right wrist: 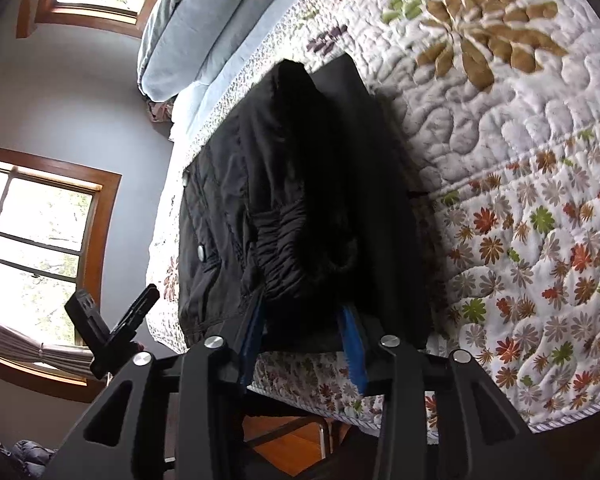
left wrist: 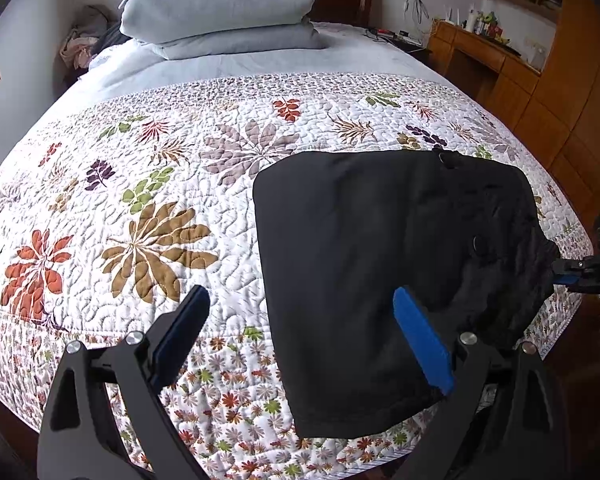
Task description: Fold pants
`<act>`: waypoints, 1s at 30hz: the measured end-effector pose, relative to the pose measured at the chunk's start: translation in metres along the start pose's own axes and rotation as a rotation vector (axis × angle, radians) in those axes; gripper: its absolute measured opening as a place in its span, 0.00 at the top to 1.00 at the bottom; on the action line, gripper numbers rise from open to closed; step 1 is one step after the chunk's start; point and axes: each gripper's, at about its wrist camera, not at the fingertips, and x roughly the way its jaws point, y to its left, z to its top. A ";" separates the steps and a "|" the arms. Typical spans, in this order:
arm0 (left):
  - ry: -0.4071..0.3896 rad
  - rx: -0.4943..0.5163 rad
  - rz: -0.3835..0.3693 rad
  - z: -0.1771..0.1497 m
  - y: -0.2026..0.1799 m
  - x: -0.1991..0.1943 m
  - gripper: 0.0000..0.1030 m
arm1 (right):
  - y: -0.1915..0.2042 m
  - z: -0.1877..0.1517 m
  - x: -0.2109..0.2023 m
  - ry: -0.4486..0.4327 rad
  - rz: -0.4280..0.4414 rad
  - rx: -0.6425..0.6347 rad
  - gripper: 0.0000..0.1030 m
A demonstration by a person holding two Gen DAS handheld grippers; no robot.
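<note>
Black pants (left wrist: 364, 264) lie folded on the floral quilt (left wrist: 140, 200) near the bed's front right corner. My left gripper (left wrist: 300, 328) is open and empty, held above the folded left edge of the pants. My right gripper (left wrist: 560, 274) shows at the right edge of the left wrist view, at the waistband end. In the right wrist view my right gripper (right wrist: 304, 320) has its blue pads on either side of the bunched elastic waistband (right wrist: 296, 248) of the pants; the fingertips are hidden in the cloth.
Stacked light blue bedding (left wrist: 220, 12) sits at the head of the bed. A wooden desk and cabinets (left wrist: 540, 80) stand right of the bed. Windows (right wrist: 40, 232) are on the left wall. The quilt hangs over the bed's front edge.
</note>
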 end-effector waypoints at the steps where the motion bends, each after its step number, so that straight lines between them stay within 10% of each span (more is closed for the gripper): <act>1: 0.009 -0.011 -0.005 -0.001 0.002 0.000 0.09 | 0.002 0.001 -0.005 -0.009 -0.004 -0.009 0.54; 4: 0.039 -0.040 -0.009 -0.004 0.013 0.002 0.06 | 0.005 0.005 -0.023 -0.047 -0.034 -0.023 0.24; 8: 0.126 -0.128 -0.061 -0.013 0.037 0.012 0.06 | 0.005 0.013 -0.041 -0.069 -0.078 -0.046 0.14; 23: 0.349 -0.385 -0.287 -0.046 0.077 0.062 0.06 | -0.006 0.021 -0.014 0.013 -0.082 -0.022 0.12; 30: 0.388 -0.423 -0.281 -0.051 0.096 0.062 0.06 | -0.007 0.024 -0.011 0.027 -0.084 -0.026 0.12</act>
